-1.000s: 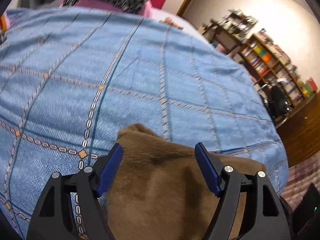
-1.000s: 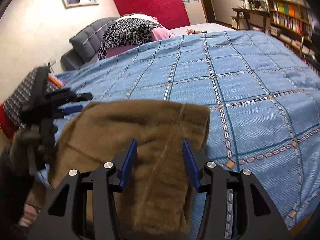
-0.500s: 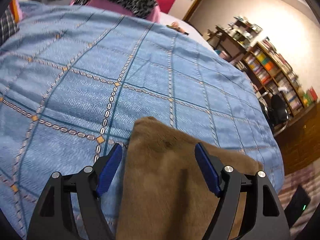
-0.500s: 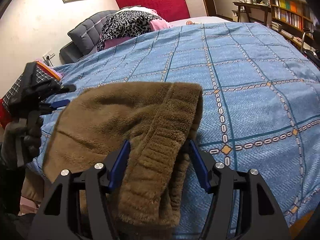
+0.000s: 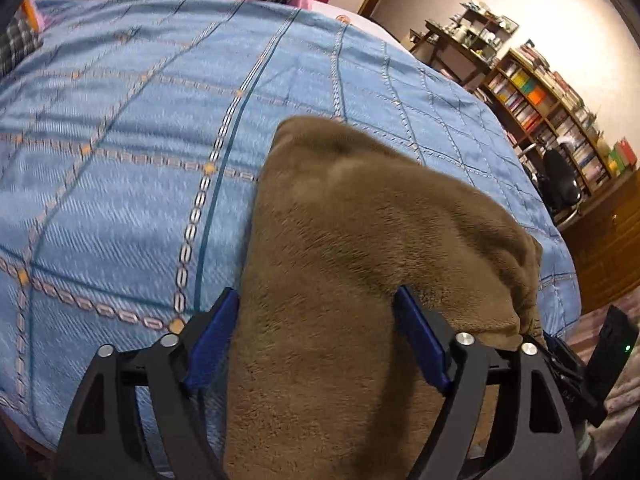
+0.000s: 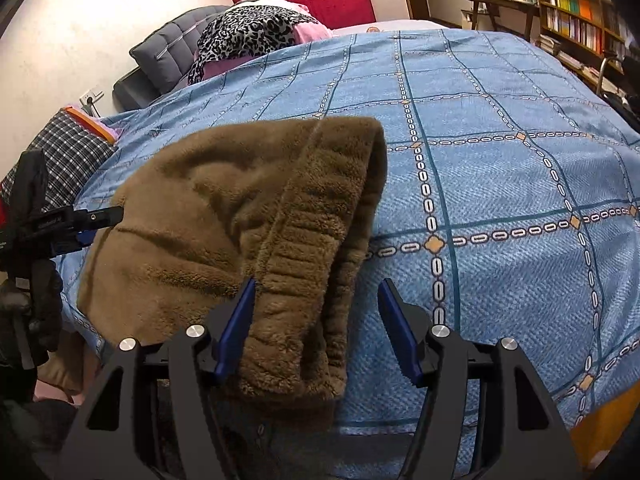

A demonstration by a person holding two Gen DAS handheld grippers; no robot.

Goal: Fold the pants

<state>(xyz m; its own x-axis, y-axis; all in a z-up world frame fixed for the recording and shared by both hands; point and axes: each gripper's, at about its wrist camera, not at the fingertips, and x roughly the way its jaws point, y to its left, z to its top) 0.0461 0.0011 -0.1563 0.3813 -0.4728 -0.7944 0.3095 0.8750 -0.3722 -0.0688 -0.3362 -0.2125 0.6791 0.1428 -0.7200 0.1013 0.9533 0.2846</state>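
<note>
The brown fleece pants (image 5: pixel 340 220) lie folded near the front edge of the blue checked bedspread (image 5: pixel 120 160), with the lower part hanging over the edge. My left gripper (image 5: pixel 316 340) straddles one end; its jaws are opening and the fabric lies loose between the blue pads. In the right wrist view the ribbed waistband of the pants (image 6: pixel 304 240) runs between the jaws of my right gripper (image 6: pixel 316 328), which are opening too. The right pad stands clear of the cloth. The left gripper (image 6: pixel 94 224) shows at the pants' left edge, held by a gloved hand (image 6: pixel 36 292).
A leopard-print blanket (image 6: pixel 248 28) on pink bedding and a grey cushion (image 6: pixel 168 52) are at the head of the bed. A plaid cloth (image 6: pixel 64 148) sits at its left side. Bookshelves (image 5: pixel 560 120) and a dark chair (image 5: pixel 560 184) stand beyond the right side.
The right jaws have spread and let go of the waistband, which now lies loose. The left gripper has slid along the bed, and more of the pants lies between its wider jaws.
</note>
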